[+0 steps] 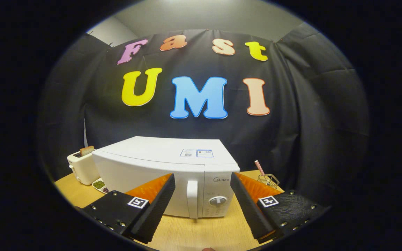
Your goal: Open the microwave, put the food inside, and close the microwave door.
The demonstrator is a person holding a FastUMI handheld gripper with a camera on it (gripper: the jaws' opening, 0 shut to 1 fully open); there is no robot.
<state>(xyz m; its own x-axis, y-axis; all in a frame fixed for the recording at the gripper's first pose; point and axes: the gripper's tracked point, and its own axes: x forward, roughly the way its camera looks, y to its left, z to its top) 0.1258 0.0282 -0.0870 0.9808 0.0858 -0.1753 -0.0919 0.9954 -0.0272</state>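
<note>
A white microwave (159, 164) stands on the wooden table (201, 232), its door shut. Its vertical white handle (192, 198) and round dial (218, 200) lie just ahead of my fingers, between them. My gripper (202, 181) is open, with nothing held; the left fingertip (168, 184) is in front of the door and the right fingertip (237, 184) is in front of the control panel's edge. I cannot make out the food for the task with certainty.
A cream toaster (81, 167) with a slice of toast in it stands left of the microwave. A small dish with green bits (99, 184) lies between them. A wire tool with a striped handle (267, 177) rests behind the right finger.
</note>
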